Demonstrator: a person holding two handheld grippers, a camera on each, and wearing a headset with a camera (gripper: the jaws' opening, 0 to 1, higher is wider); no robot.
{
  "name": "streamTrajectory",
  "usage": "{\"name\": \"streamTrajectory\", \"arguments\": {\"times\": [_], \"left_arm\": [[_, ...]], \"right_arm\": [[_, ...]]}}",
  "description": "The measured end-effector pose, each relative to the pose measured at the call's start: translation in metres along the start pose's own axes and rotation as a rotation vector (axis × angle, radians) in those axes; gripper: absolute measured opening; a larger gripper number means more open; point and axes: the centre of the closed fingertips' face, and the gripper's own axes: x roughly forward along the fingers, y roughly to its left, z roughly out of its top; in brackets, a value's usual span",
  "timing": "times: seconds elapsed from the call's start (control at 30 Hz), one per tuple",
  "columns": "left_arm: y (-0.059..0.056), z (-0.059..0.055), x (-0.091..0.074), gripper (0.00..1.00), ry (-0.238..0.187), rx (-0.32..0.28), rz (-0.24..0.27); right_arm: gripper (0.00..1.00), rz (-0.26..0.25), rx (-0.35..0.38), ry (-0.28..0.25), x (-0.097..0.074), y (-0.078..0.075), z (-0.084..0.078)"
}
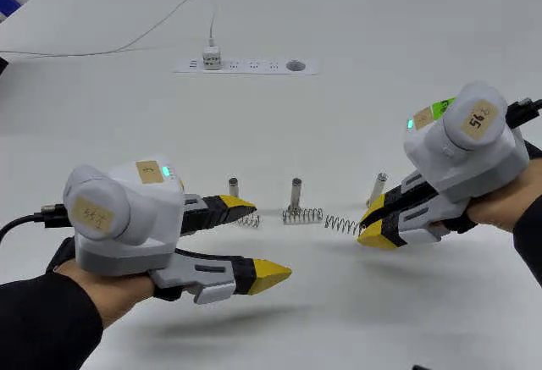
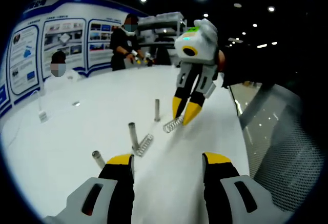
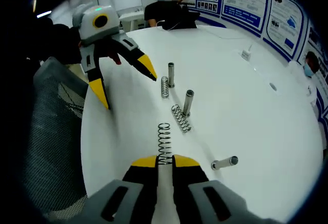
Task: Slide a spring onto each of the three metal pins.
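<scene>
A broad white bench [image 1: 356, 14] carries everything. The left claw [image 1: 271, 240] hangs just above it at the near left, its jaws spread wide and released, gripping nothing. The right claw [image 1: 364, 228] comes in from the right, tilted down towards the bench, its jaws clenched on one end of the right spring [image 1: 343, 224], which reaches out from the yellow tips towards the middle of the row; whether its free end touches the bench cannot be told. At the far side lies a flat white power strip [image 1: 247, 66] with a white plug [image 1: 212, 55] in it and a thin cable [image 1: 144, 35] trailing off to the left. Between the two claws three short metal pins stand in a row, all bare: the left pin [image 1: 233, 188], the middle pin [image 1: 295, 194] and the right pin [image 1: 378, 188], which is just beside the right claw. The middle spring [image 1: 302, 215] lies on its side at the foot of the middle pin. The left spring [image 1: 248, 219] lies beside the left pin, close to the left claw's upper tip.
</scene>
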Motion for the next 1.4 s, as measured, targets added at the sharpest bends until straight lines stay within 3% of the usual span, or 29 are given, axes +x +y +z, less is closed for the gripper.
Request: {"name": "streamTrajectory", "arguments": {"times": [0.37,1.4], "left_arm": [[-0.009,0.009,0.015,0.48,0.002,0.033,-0.042],[-0.032,0.017,0.025,0.2,0.004,0.135,-0.127]], "right_arm": [[0.11,0.045,-0.074,-0.005,0.001,0.016,0.017],[0.11,0.128,-0.23,0.031,0.0,0.038,0.027]]}}
